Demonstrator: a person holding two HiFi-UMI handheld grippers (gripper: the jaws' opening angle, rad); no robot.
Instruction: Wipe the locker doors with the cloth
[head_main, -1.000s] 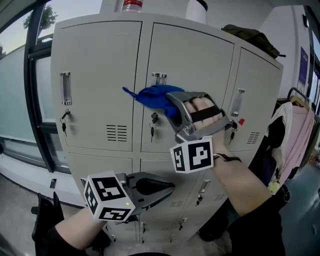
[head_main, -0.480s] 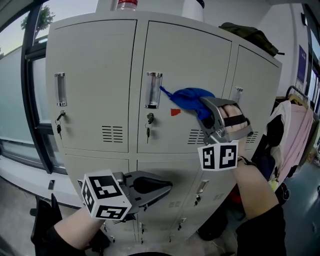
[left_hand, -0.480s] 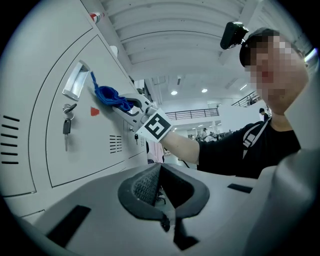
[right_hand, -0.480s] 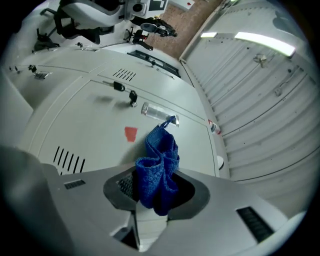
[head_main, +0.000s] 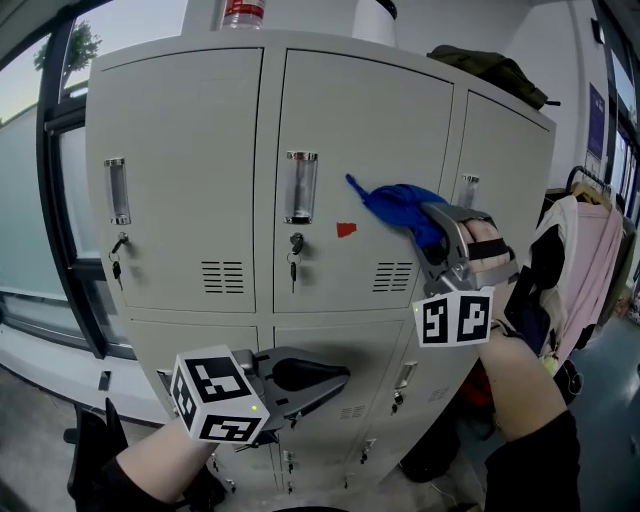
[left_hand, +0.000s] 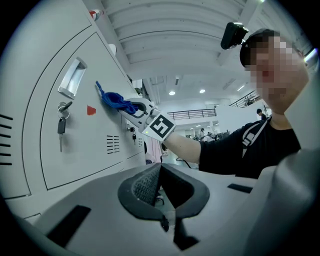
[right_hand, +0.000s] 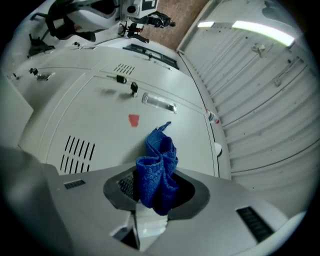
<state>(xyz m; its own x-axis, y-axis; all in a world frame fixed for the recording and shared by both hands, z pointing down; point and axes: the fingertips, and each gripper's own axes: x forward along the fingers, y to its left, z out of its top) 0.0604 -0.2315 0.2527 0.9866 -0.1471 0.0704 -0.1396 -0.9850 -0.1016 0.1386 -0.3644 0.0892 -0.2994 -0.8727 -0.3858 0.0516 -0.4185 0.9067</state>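
**Three things on the locker top**

The grey lockers (head_main: 200, 180) stand on the floor (head_main: 40, 430). On their flat top sit a red-labelled bottle (head_main: 243, 12), a white container (head_main: 372, 8) near it, and a dark bundle (head_main: 490, 68) farther right.

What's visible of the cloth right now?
The cloth is blue with a knitted-looking weave, bunched in folds, not spread flat. The right gripper is shut on one end; the rest juts past the jaws, a thin corner pointing up-left in the head view. It lies on the right part of the upper middle door, right of a small red mark, seemingly pressed to it.
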